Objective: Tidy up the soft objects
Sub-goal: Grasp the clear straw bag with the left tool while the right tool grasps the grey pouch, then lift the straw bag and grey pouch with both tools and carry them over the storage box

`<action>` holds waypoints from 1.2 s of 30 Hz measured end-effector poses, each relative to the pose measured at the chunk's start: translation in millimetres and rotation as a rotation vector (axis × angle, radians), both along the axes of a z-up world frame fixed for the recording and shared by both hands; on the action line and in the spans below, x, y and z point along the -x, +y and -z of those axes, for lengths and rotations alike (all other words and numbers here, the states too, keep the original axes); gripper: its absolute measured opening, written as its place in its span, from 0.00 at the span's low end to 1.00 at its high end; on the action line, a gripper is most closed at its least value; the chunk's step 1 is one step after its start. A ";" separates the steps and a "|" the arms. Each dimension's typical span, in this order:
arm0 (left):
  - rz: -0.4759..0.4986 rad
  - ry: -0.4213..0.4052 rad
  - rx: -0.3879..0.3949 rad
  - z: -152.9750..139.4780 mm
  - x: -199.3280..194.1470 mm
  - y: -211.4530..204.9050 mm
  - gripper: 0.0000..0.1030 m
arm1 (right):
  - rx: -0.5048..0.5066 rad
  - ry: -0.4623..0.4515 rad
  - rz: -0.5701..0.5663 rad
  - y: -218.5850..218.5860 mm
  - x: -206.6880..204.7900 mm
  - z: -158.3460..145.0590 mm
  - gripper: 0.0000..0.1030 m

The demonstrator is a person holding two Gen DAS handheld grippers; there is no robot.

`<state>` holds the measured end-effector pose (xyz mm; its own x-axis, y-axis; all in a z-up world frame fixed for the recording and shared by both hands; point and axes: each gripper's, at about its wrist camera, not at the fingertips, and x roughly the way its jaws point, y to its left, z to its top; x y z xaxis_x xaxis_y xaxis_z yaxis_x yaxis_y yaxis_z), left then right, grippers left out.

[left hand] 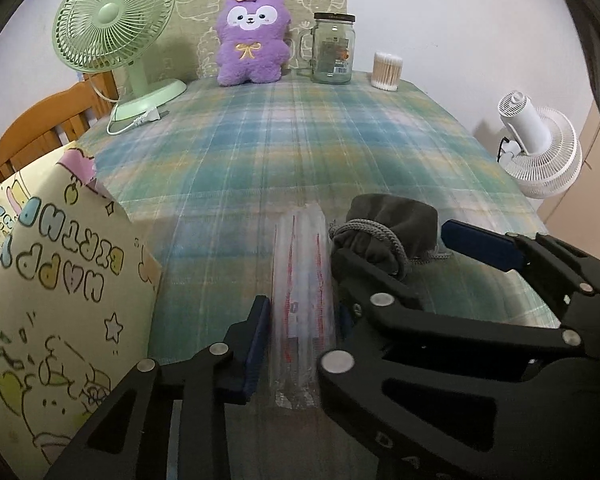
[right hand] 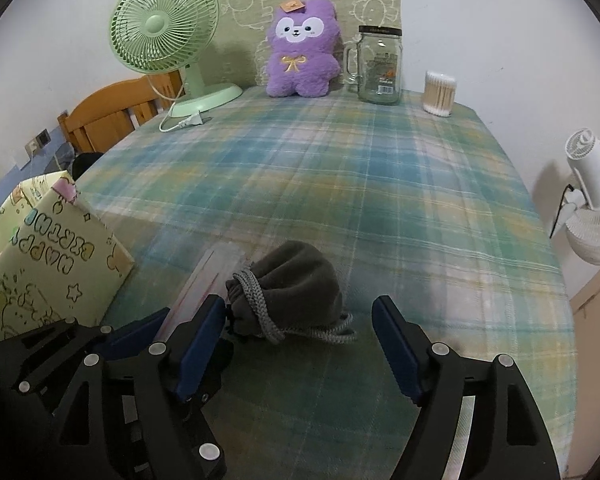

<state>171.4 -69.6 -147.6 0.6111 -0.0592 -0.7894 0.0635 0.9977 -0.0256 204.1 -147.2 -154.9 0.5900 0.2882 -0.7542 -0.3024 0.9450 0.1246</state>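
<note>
Right gripper (right hand: 300, 316) spread wide, straddling grey drawstring pouch (right hand: 288, 284) lying between its fingers. Left gripper (left hand: 300, 320) brackets clear plastic sleeve (left hand: 302, 280); contact unclear. Pouch looks soft, light; pinch mid-body.

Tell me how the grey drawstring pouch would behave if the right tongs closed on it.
The grey drawstring pouch looks like soft fleece, slumped on the plaid cloth, so it would probably squash rather than resist. Its loose cord may dangle or snag. The right tongs stand open around it.
</note>
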 end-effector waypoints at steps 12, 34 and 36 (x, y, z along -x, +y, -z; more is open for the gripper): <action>0.019 -0.006 -0.009 0.2 4.3 -1.8 0.26 | 0.007 0.005 0.033 -3.2 5.9 -1.0 0.46; 0.066 -0.090 -0.007 -30.7 43.0 -19.7 0.25 | 0.021 -0.068 0.162 -28.4 55.3 -33.1 0.44; 0.069 -0.098 -0.006 -34.5 46.0 -19.6 0.25 | 0.020 -0.076 0.167 -28.5 59.1 -36.8 0.44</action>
